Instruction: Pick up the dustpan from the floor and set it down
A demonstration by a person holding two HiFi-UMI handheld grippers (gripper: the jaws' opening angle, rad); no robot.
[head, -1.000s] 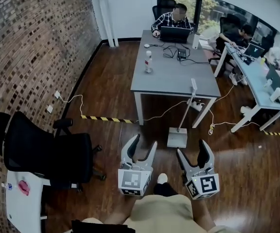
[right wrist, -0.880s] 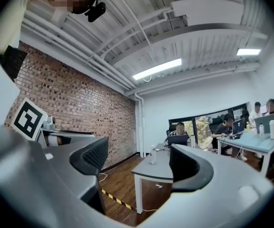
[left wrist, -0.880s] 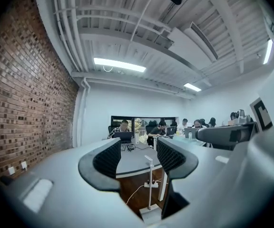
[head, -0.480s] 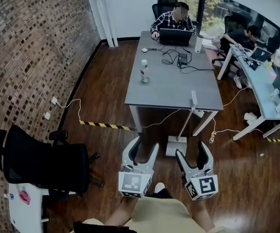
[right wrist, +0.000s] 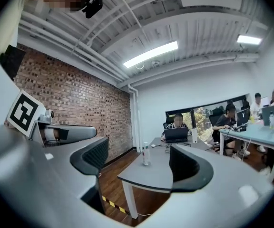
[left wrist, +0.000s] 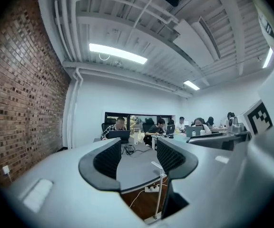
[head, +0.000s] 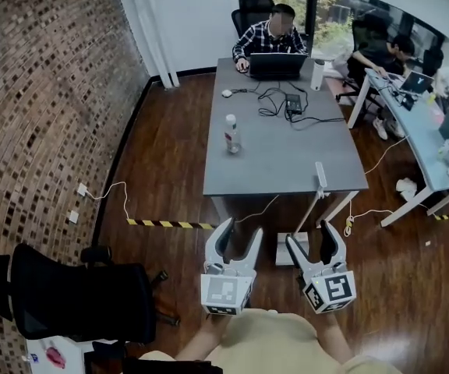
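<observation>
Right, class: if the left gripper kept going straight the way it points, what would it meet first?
Probably the near edge of the grey table, seen between the open jaws of the left gripper. The dustpan handle stands just right of that line; depth is unclear.

Head view: I look steeply down from head height, left gripper (head: 240, 231) and right gripper (head: 310, 234) low centre, grey table (head: 283, 150) beyond
Left gripper view: level along its jaws, near the grey table's end
Right gripper view: level, same facing, brick wall (right wrist: 75, 99) at left
Shared: grey table, person at laptop (head: 267, 44) in all three
</observation>
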